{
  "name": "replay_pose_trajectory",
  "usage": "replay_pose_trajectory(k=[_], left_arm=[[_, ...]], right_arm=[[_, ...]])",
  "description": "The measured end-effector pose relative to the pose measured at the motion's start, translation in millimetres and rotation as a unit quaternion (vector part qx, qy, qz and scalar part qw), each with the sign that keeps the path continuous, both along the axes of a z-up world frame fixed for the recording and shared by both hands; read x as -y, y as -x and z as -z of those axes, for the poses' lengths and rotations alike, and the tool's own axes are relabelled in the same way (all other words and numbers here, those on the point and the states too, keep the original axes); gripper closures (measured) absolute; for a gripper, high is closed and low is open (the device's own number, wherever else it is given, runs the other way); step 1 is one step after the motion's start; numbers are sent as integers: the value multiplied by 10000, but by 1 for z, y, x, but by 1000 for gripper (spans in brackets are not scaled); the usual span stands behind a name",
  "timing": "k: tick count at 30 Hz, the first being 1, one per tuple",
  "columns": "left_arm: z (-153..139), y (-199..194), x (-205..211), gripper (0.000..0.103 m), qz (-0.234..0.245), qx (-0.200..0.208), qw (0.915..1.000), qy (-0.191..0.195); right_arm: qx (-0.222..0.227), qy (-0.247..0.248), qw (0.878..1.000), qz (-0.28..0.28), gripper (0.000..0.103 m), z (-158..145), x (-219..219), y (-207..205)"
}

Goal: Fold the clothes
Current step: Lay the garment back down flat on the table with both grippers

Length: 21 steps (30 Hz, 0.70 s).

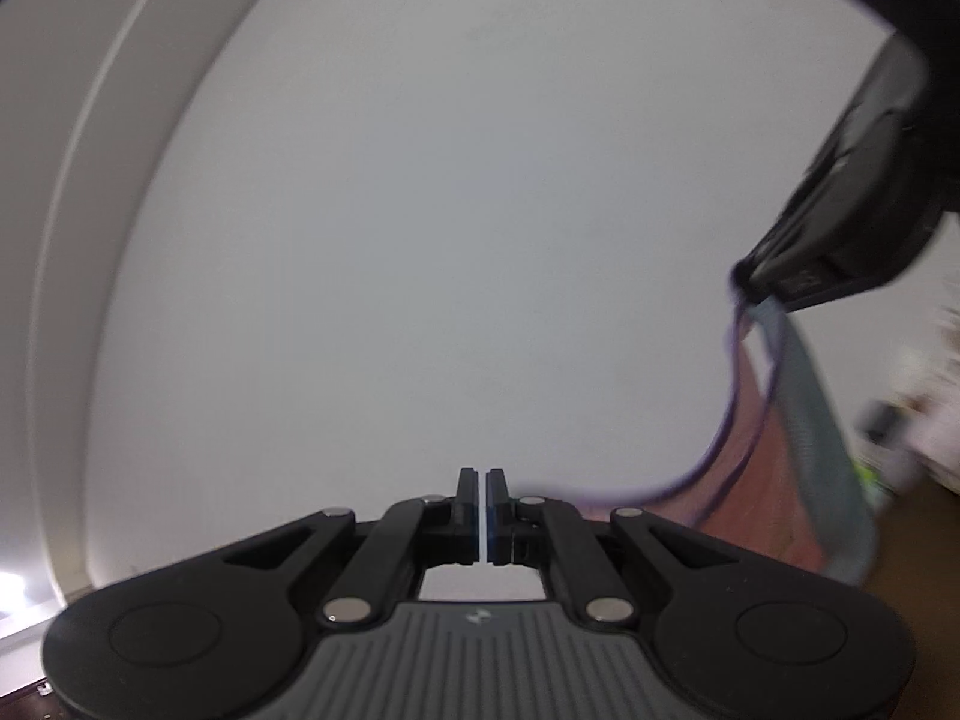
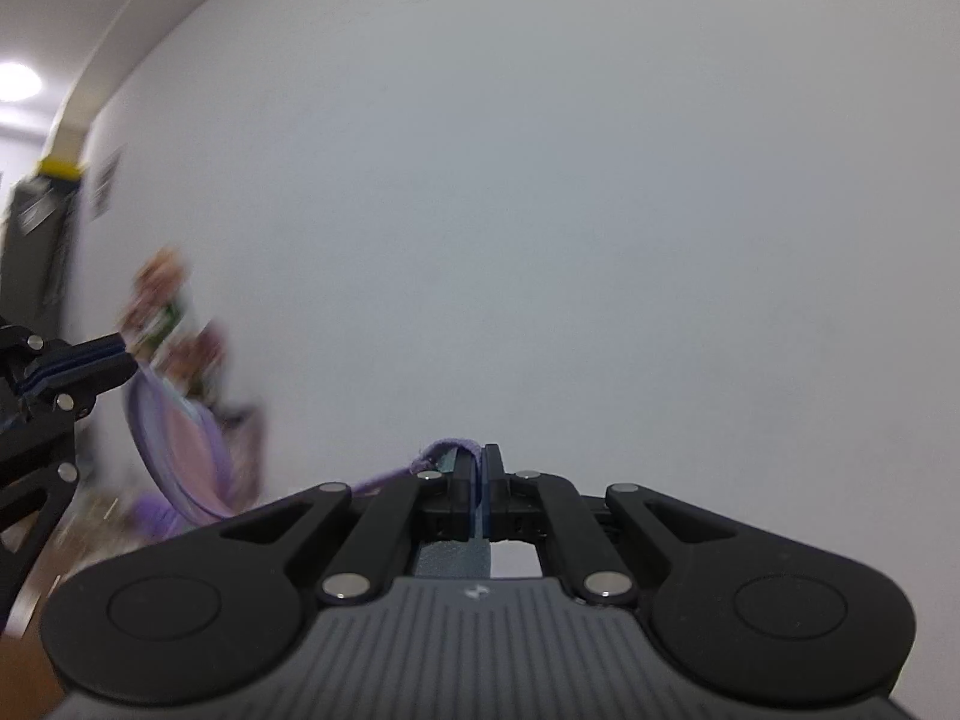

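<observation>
both grippers, left (image 1: pixel 483 483) and right (image 2: pixel 478 461), have jaws pinching the purple-edged garment (image 1: pixel 774 450) stretched between them before a white wall (image 1: pixel 450 210).

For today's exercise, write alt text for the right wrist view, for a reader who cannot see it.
The right gripper is shut on the purple hem of a garment, in front of a plain pale wall. The cloth sags leftward to the left gripper, also pinching it. Blurred clutter lies behind at the left edge.

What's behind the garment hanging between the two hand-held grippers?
Behind the purple-edged garment are a plain white wall and blurred clutter. The cloth covers whatever is directly behind it.
</observation>
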<state>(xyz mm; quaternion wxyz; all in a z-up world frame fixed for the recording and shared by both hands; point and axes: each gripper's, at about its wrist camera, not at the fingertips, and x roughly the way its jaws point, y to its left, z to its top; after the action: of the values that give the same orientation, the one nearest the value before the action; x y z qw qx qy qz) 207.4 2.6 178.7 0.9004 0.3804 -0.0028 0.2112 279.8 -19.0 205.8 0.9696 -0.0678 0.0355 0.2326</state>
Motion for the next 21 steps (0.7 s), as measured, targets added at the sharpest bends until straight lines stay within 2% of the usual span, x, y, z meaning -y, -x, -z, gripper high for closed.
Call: replay_pose_trajectory(k=[4,7,9,11,13,15,16,17,18,19,20,21], left_arm=[[95,76,35,102,348,-559,9978,96],[161,119,61,102,587,-1263,9892,450],[188,174,61,102,690,-1703,9808,652],[225,189,59,102,809,-2114,9706,814],[234,229,63,101,959,-2478,9588,1004],[256,244,72,96,1146,-2777,9440,1362],[250,245,70,93,1280,-2912,9340,1628],[225,250,66,90,1471,-3030,9219,1913],[208,250,62,76,1654,-3150,9083,2202],[207,242,61,59,1811,-3275,8929,2503],[203,240,66,53,1935,-3382,8786,2761],[206,233,72,52,2029,-3476,8665,2953]], right_arm=[[-339,331,9984,-312,102,75,39,85],[-729,482,9949,-499,102,142,65,146],[-931,594,9926,-502,102,152,113,206],[-1092,677,9908,-416,102,173,134,232],[-1179,725,9899,-319,102,177,160,247],[-1211,723,9898,-217,102,177,168,247],[-1216,684,9901,-173,102,173,179,251],[-1226,625,9904,-145,102,171,184,252],[-1231,556,9907,-134,102,169,189,252],[-1241,468,9911,-113,102,164,189,246],[-1250,380,9914,-93,102,158,190,240],[-1264,289,9915,-74,102,153,190,234]])
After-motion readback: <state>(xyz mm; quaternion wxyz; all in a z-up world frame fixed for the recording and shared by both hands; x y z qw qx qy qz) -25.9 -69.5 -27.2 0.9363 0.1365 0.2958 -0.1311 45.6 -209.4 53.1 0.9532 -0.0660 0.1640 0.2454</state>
